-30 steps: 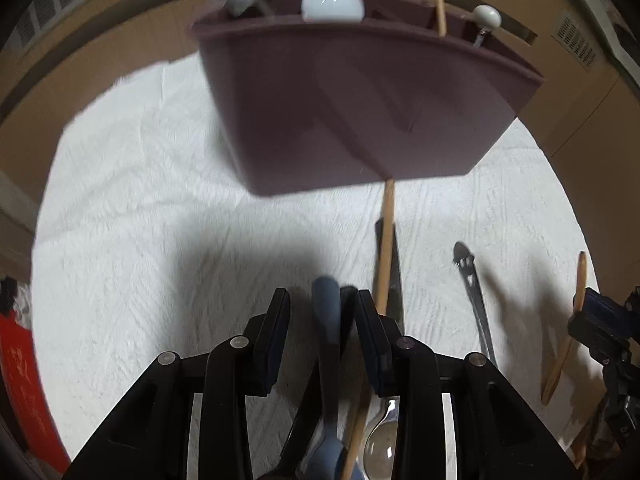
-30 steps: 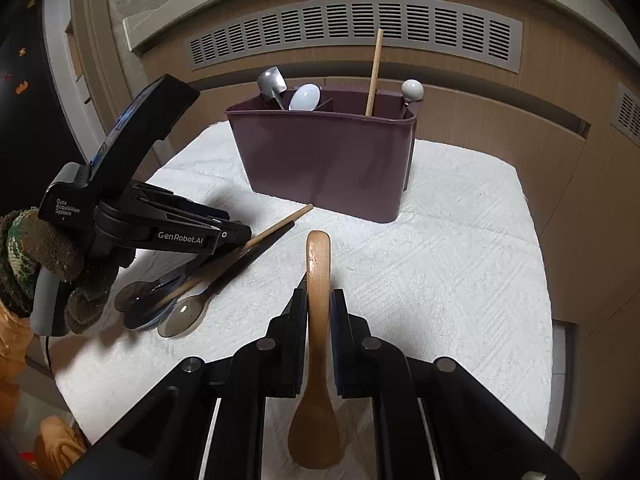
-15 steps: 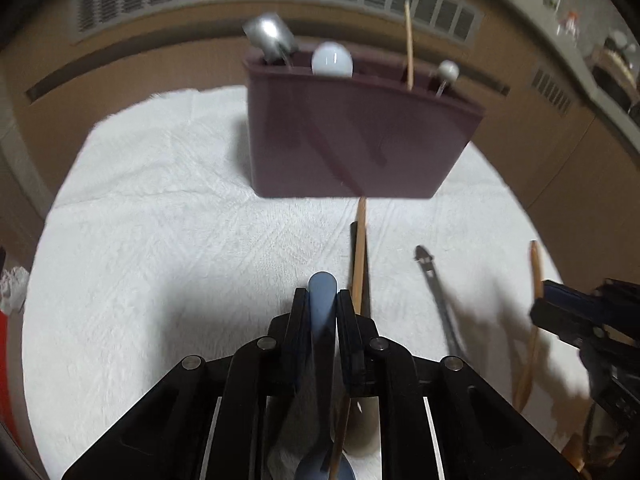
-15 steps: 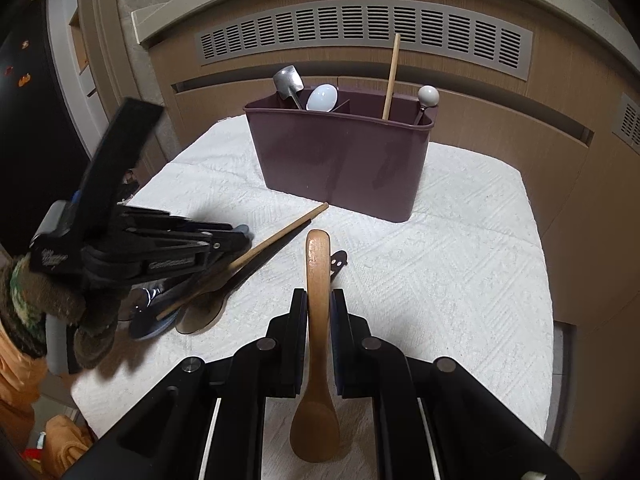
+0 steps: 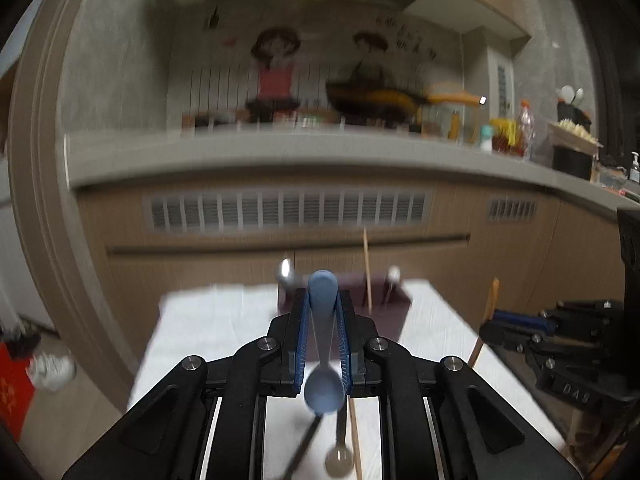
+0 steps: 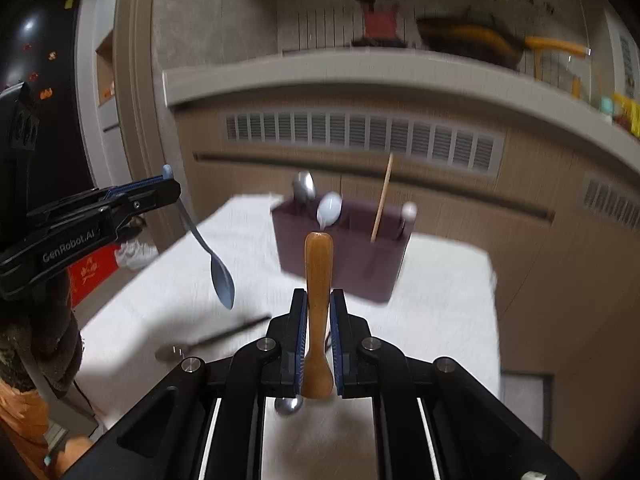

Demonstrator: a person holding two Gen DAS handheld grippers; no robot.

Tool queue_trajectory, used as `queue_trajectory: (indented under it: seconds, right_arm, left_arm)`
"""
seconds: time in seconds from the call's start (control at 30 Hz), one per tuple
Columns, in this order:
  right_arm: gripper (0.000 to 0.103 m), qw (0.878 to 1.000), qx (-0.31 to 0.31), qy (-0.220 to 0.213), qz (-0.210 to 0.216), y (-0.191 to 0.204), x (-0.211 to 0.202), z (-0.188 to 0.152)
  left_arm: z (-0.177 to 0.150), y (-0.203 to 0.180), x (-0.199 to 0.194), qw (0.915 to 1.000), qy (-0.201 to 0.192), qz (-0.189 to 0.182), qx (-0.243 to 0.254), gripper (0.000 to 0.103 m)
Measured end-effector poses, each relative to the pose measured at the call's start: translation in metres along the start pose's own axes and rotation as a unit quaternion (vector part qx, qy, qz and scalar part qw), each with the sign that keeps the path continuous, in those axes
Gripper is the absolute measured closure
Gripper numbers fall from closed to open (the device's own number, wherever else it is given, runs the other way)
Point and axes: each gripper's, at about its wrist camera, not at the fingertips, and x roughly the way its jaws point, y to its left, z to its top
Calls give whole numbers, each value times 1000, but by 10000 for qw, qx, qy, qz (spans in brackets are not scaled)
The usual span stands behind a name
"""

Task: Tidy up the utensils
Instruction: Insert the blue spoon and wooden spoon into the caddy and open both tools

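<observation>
Left gripper fingers pinch a blue spoon, bowl hanging down; right gripper fingers pinch a wooden spoon, handle pointing forward. The caddy stands ahead of both on the surface, seemingly nearer the right

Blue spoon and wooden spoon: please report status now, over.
Left gripper shut on blue spoon, bowl hanging down. Right gripper shut on wooden spoon. Both clear above white cloth. Maroon caddy ahead, nothing between.
</observation>
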Motion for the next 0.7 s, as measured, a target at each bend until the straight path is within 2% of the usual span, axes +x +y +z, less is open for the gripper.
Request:
queue_trajectory:
  seconds: [0.17, 0.37, 0.5, 0.7]
  right_arm:
    - [93, 9973, -156, -680, -247, -11, -20, 65]
    - [93, 9931, -111, -1136, -272, -29, -19, 123]
    - [93, 9914, -204, -1244, -364, -33, 3, 137]
    - [93, 9950, -23, -916, -404, -49, 64, 134]
  left_arm:
    - [57, -9, -13, 9965, -775, 207, 238, 89]
    - [101, 0, 15, 9928, -1173, 159, 186, 89]
    - [103, 10, 58, 9934, -1135, 133, 73, 89]
    - [89, 26, 136, 9985, -487, -93, -220, 89]
